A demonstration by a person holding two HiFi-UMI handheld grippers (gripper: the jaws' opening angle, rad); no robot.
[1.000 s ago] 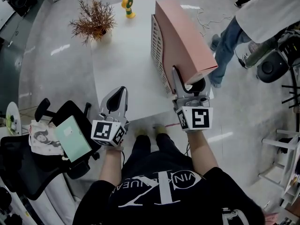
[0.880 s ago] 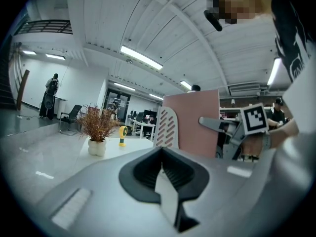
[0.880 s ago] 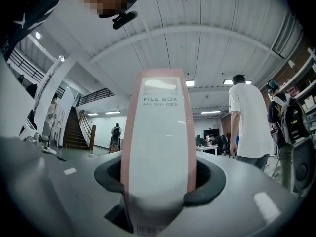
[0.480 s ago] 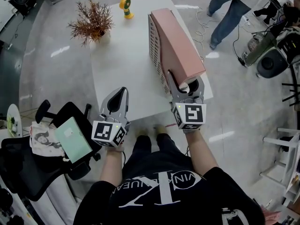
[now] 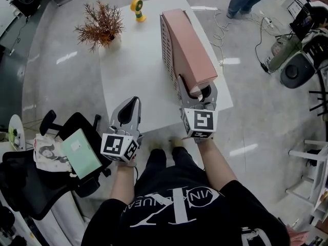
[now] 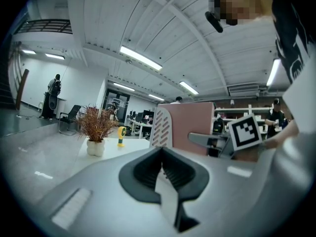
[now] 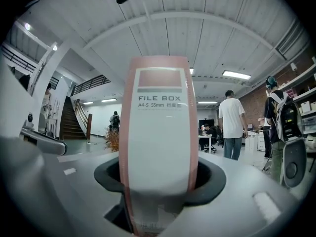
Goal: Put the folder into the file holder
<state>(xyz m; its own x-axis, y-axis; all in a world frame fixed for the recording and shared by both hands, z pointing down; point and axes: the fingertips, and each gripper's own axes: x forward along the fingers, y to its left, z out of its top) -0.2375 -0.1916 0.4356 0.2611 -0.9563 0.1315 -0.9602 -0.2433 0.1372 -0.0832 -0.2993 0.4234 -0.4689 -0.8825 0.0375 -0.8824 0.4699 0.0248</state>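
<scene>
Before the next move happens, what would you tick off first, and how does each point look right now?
1. Right gripper clamped on the pink cardboard file box: ok.
2. Box running parallel to the white slotted plastic file holder: ok.
3. Box resting fully inside the holder: cannot tell.
4. Left gripper empty, jaws together, apart from the holder: ok.
5. Dried brown plant in its white pot standing away from the holder on the white table: ok.
</scene>
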